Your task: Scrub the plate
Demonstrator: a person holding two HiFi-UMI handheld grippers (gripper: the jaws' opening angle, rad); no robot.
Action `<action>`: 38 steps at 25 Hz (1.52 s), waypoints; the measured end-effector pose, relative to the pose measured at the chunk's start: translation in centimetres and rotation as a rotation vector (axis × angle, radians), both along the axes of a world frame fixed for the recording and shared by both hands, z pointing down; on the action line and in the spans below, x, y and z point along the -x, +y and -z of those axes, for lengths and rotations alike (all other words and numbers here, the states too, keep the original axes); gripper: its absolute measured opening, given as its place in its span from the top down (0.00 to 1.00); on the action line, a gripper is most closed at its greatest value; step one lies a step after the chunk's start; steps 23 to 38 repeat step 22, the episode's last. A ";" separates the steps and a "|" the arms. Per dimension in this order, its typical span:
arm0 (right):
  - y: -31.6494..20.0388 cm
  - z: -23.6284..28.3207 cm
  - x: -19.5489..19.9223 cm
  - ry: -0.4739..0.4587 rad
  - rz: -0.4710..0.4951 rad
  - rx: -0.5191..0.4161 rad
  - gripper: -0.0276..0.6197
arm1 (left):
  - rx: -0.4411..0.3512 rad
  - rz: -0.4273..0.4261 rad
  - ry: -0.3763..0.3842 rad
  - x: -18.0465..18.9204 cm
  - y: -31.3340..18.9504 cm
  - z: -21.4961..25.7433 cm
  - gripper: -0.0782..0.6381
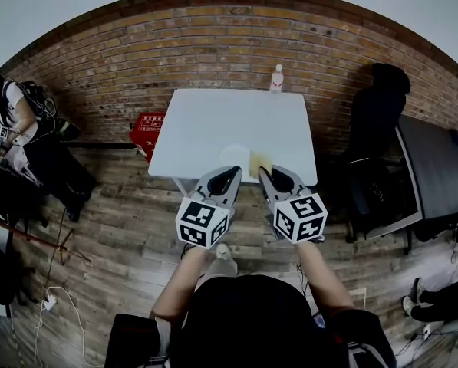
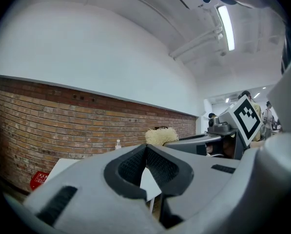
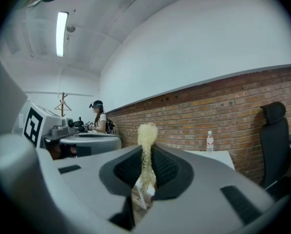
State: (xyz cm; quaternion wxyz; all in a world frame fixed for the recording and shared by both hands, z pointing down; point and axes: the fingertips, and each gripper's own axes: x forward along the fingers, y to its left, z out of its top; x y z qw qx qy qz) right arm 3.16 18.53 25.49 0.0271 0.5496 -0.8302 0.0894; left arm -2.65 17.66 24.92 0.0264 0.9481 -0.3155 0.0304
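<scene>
A white plate (image 1: 233, 156) lies near the front edge of the white table (image 1: 213, 121). My right gripper (image 1: 265, 173) is shut on a pale yellow fibrous scrubber (image 1: 260, 162), which sits just right of the plate. In the right gripper view the scrubber (image 3: 146, 135) sticks up from between the closed jaws (image 3: 146, 165). My left gripper (image 1: 230, 176) hovers just before the plate with its jaws together. In the left gripper view its pads (image 2: 145, 152) meet with nothing seen between them. Both grippers are raised side by side at the table's near edge.
A clear bottle (image 1: 276, 78) stands at the table's far edge by the brick wall. A red basket (image 1: 147, 132) sits on the floor to the left, a black chair (image 1: 374, 129) and a dark desk (image 1: 432, 175) to the right. A person (image 1: 14, 121) stands far left.
</scene>
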 end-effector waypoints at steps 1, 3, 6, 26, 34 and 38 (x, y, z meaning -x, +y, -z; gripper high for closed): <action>0.1 -0.1 0.1 -0.001 0.000 -0.002 0.89 | 0.003 0.002 0.002 0.1 0.1 -0.1 0.86; 0.3 -0.1 0.2 -0.004 0.000 -0.007 0.89 | 0.010 0.001 0.011 0.3 0.2 -0.2 0.86; 0.5 -0.1 0.1 -0.012 -0.001 -0.016 0.89 | 0.007 -0.001 0.013 0.3 0.5 -0.2 0.86; 0.6 0.0 -0.3 -0.005 -0.016 -0.036 0.89 | 0.003 -0.010 0.012 -0.1 0.8 -0.3 0.86; 0.6 0.0 -0.3 -0.005 -0.016 -0.036 0.89 | 0.003 -0.010 0.012 -0.1 0.8 -0.3 0.86; 0.6 0.0 -0.3 -0.005 -0.016 -0.036 0.89 | 0.003 -0.010 0.012 -0.1 0.8 -0.3 0.86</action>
